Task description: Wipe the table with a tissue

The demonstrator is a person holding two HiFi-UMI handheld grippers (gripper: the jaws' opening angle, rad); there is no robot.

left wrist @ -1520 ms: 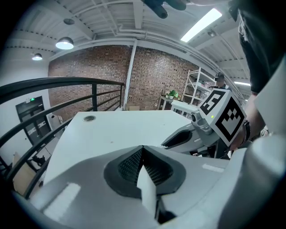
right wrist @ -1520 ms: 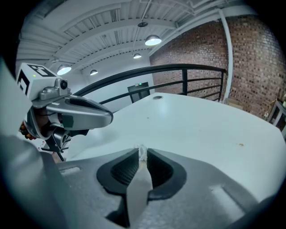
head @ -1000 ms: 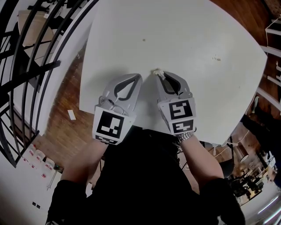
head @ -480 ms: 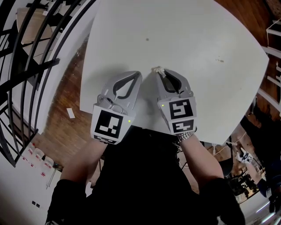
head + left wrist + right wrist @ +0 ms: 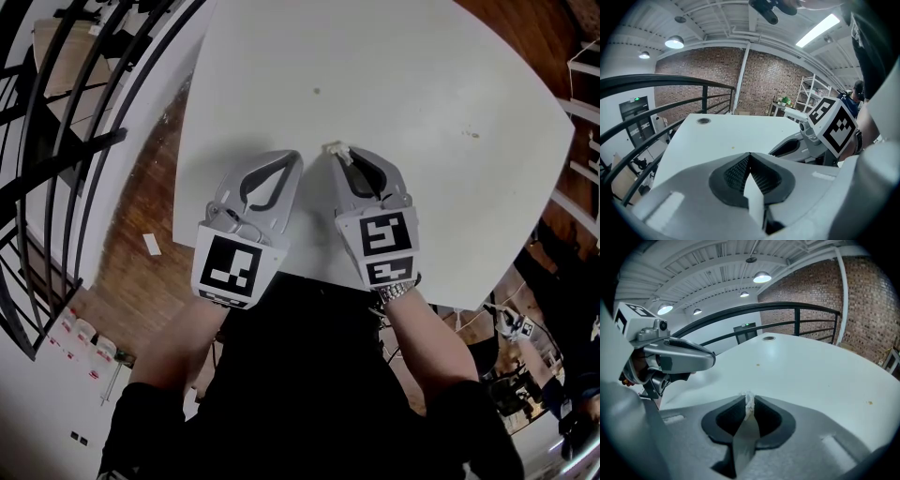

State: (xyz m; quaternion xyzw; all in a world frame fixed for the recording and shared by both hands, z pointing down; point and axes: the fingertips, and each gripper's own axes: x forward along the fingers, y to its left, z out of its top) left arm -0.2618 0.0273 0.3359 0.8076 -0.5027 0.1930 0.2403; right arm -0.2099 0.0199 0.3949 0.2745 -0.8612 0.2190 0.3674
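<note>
"Right gripper view adds what?"
"Tissue (image 5: 749, 408) pinched between right gripper (image 5: 749, 398) tips; head view shows only a white tuft there. Left gripper (image 5: 750, 153) clenched on nothing, just beside it — both level, pointing away over table (image 5: 422, 84). Crumb (image 5: 316, 91) ahead of fingertips, railing (image 5: 797, 305) beyond."

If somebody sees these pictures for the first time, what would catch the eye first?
Two grey grippers are held side by side over the near edge of the white table: the left gripper is shut and empty, and the right gripper is shut on a small scrap of tissue. Farther out, the table carries a few small specks.
</note>
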